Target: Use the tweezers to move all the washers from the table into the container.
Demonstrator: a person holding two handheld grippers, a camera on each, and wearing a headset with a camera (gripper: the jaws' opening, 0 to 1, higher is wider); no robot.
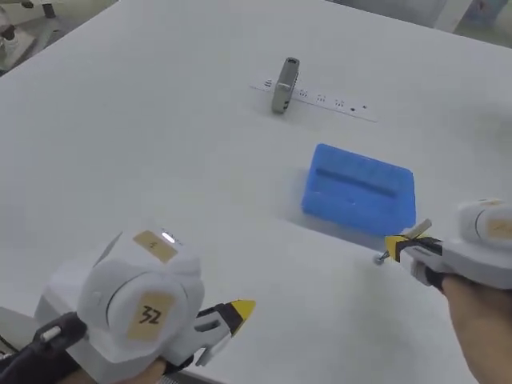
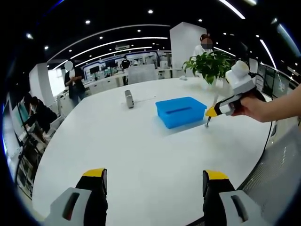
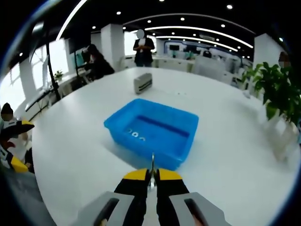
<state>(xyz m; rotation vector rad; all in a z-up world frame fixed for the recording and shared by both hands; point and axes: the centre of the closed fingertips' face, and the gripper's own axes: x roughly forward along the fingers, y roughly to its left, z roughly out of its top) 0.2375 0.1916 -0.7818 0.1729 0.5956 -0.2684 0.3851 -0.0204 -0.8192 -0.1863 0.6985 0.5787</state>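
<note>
Several small silver washers point(image 3: 135, 134) lie inside the rectangular blue plastic container point(image 3: 141, 149) at mid-frame in the right gripper view. Below it, the right gripper point(image 3: 151, 175) pinches thin metal tweezers point(image 3: 152, 162). The left gripper point(image 2: 155, 174), at bottom frame, gapes wide and empty.

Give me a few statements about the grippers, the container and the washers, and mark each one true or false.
1. The right gripper is shut on the tweezers. True.
2. The left gripper holds a washer. False: its jaws stand open and empty.
3. The blue container is empty. False: washers lie in it.
4. The blue container stands on the white table. True.
</note>
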